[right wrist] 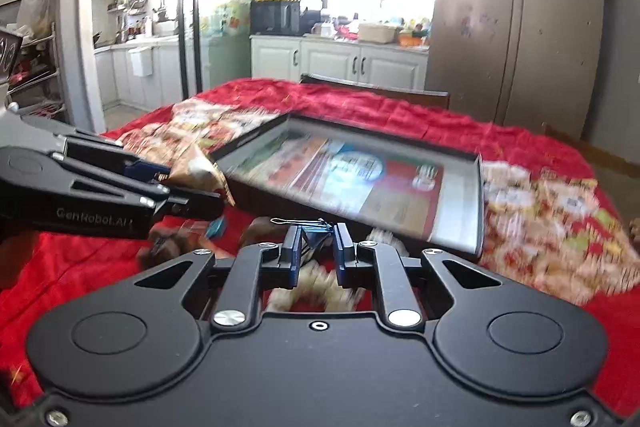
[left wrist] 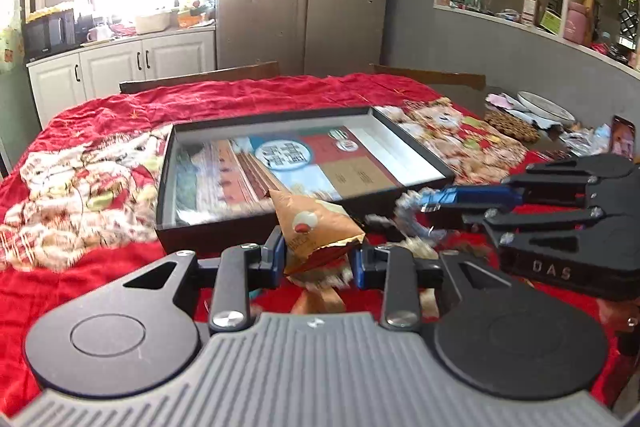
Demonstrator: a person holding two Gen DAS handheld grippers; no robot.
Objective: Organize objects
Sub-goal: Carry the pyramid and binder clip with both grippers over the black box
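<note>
A shallow black box tray (left wrist: 416,155) with a printed colourful bottom lies on the red tablecloth; it also shows in the right wrist view (right wrist: 476,203). My left gripper (left wrist: 318,259) is shut on a brown and gold snack packet (left wrist: 316,227), held just in front of the tray's near wall. The packet also shows in the right wrist view (right wrist: 200,167). My right gripper (right wrist: 316,247) is shut on a blue binder clip (right wrist: 316,231), above the cloth near the tray's near edge. In the left wrist view the right gripper (left wrist: 430,203) comes in from the right.
The red patterned cloth (left wrist: 100,187) covers the table. At its far right lie a plate (left wrist: 544,105), a woven mat (left wrist: 512,127) and wrappers. Chair backs (left wrist: 200,77) stand behind the table. Small blurred items lie under the grippers.
</note>
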